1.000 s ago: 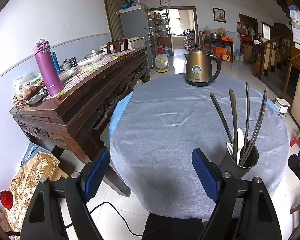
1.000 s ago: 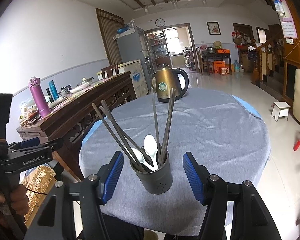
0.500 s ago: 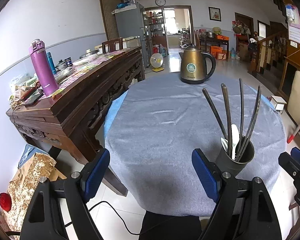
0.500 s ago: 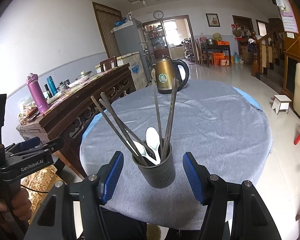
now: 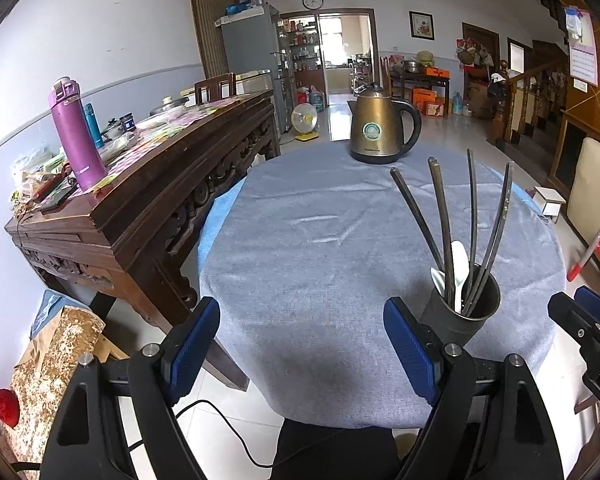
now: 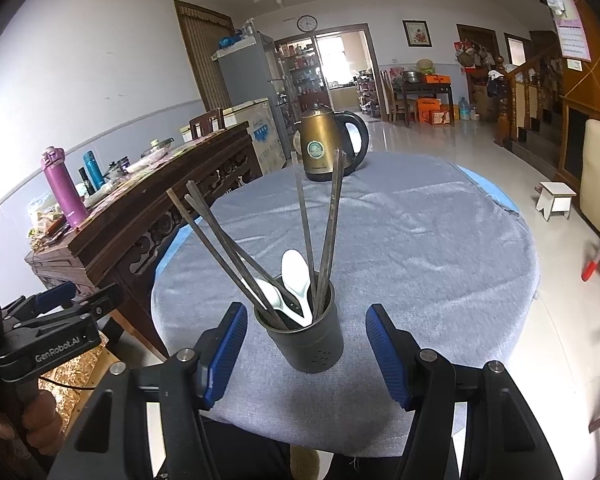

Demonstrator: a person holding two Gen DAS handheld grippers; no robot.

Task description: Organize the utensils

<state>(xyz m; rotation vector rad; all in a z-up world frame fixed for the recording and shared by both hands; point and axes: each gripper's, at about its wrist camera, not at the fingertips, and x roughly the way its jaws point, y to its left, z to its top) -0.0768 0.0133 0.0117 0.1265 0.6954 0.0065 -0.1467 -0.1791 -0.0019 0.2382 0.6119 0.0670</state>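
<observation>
A dark metal utensil holder stands near the front edge of the round table with the grey cloth. In it stand several dark chopsticks and two white spoons. My right gripper is open and faces the holder. Its blue pads stand a little apart from the holder's sides. My left gripper is open over the table's front left, with nothing between its fingers. The holder is just right of its right finger. Each gripper shows in the other's view: left gripper, right gripper.
A brass-coloured kettle stands at the table's far side. A carved wooden sideboard with a purple bottle and clutter runs along the left. A small white stool and red items are on the floor to the right.
Both views have drifted only slightly. The holder and utensils stand as before, and both grippers keep the same opening.
</observation>
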